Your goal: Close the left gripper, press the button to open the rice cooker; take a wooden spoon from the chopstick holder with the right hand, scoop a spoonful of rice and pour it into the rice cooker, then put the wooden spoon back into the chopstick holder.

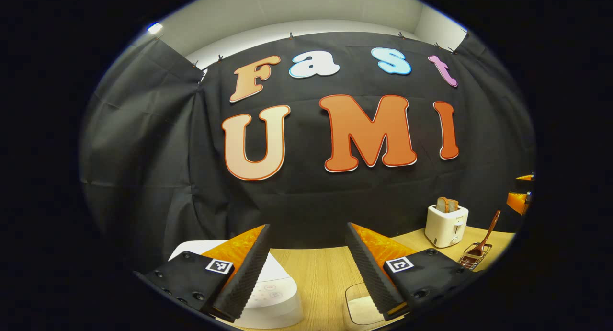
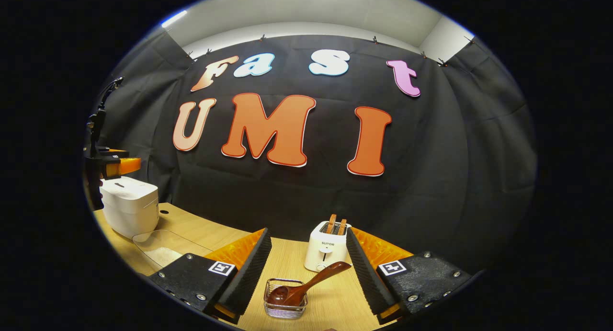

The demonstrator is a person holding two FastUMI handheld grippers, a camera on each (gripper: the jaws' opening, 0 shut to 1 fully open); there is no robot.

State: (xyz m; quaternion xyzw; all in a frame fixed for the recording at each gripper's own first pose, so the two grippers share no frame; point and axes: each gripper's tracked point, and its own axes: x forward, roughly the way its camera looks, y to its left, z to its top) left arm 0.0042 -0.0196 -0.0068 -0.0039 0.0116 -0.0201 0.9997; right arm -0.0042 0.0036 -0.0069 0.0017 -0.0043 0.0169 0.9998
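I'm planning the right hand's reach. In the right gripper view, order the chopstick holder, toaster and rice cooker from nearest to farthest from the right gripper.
1. Chopstick holder, between the right gripper's fingers, holding the wooden spoon.
2. Toaster, just behind it.
3. Rice cooker, far left.

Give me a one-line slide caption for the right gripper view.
Open right gripper poised over the wooden spoon in its wire holder, toaster behind.
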